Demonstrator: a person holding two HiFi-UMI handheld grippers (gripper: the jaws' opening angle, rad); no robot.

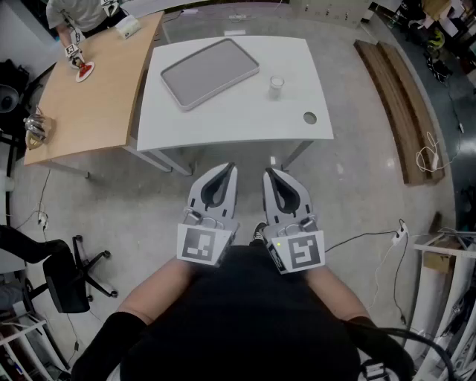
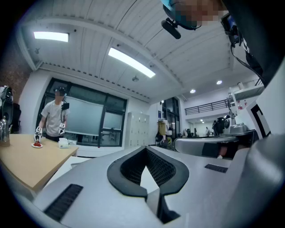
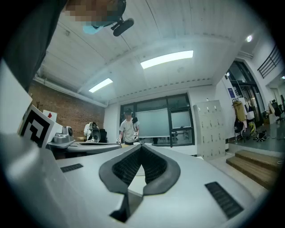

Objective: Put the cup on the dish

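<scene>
White table (image 1: 238, 123) ahead | dish (image 1: 210, 72) on its left half | cup (image 1: 277, 86) right of dish, apart | left gripper (image 1: 230, 170) closed, empty | right gripper (image 1: 269, 173) closed, empty

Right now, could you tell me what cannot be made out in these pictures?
- Cup: too small in the head view to show contents.
- Cup and dish: unseen in both gripper views; left tongs and right tongs fill the lower frame.
- Person at wooden table: cut by head view's top edge.
</scene>
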